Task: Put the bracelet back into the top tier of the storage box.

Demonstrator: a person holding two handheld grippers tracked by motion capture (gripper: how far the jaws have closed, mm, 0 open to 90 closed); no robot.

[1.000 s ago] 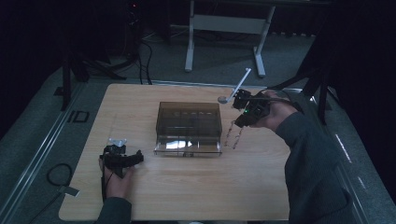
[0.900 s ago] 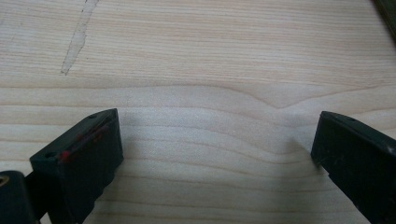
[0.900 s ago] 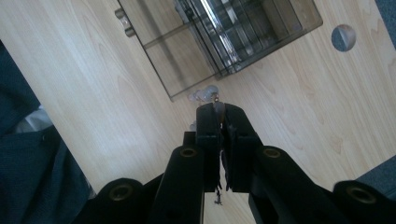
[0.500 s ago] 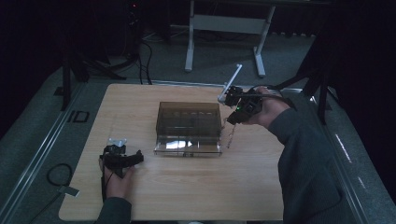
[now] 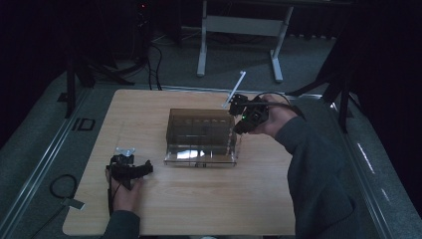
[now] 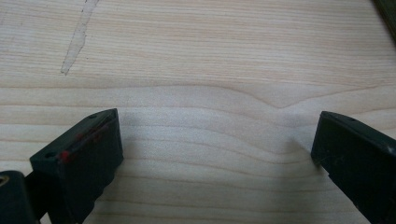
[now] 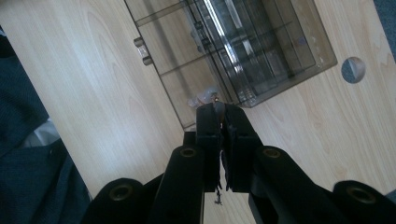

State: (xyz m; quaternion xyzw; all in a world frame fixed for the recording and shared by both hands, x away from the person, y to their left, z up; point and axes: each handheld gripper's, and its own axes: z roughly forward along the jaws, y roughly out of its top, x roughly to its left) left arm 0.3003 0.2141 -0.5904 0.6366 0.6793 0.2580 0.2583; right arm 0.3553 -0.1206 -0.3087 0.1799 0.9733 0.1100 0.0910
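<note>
**Operator:** Since the earlier high view, I have carried the right gripper (image 5: 238, 128) from off the table's right edge in toward the clear compartment box (image 5: 201, 137). It now hovers over the box's far right corner.

**Supervisor:** Report tool state.

**Operator:** Right jaws are pressed together. In the right gripper view a small pale item (image 7: 208, 99) sits at their tips; I cannot tell what it is, nor confirm it is pinched. The left gripper (image 5: 130, 169) rests near the table's near left corner, jaws wide apart, nothing between them, bare wood beneath.

**Supervisor:** Location of the box?

**Operator:** Centre of the table (image 5: 149, 107), slightly toward the far edge, lid shut as far as I can judge. Dividers show through the tinted walls.

**Supervisor:** Implication?

**Operator:** I judge that the approach is finished and the next step is work at the box's right end, either placing the item or handling the lid.

**Supervisor:** Surface and room?

**Operator:** Light wood top with a round cable hole (image 7: 353, 70) beyond the box. Surroundings are dark; a grey stand (image 5: 240, 30) is behind the table, with cables (image 5: 159, 55) on the floor.
</note>
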